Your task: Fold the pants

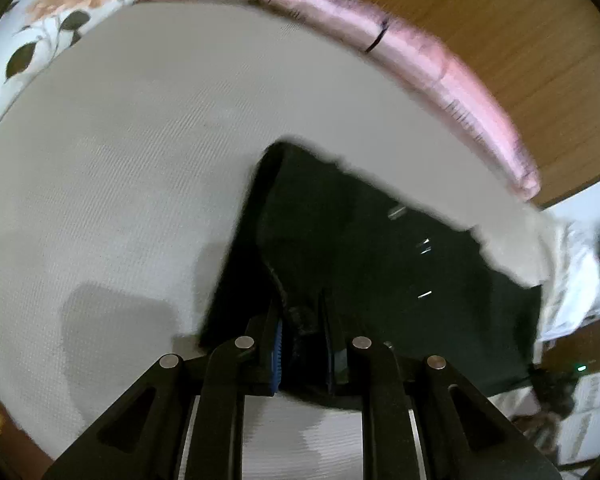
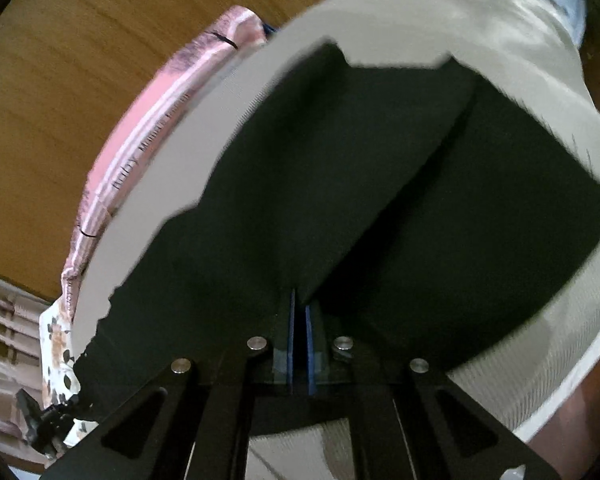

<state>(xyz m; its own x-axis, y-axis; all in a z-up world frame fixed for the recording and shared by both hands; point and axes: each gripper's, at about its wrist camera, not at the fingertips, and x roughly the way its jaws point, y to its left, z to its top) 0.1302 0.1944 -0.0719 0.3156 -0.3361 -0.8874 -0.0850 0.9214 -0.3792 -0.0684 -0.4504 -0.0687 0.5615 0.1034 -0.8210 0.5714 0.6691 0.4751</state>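
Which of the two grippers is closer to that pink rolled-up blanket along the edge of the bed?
Hard to say: neither touches the pink blanket. The left gripper and the right gripper each pinch the dark pants, well short of it.

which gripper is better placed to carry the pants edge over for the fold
Probably both together, the left leading: the left gripper is clamped on a thick edge of the dark pants, bare sheet beyond. The right gripper is shut on thinner cloth.
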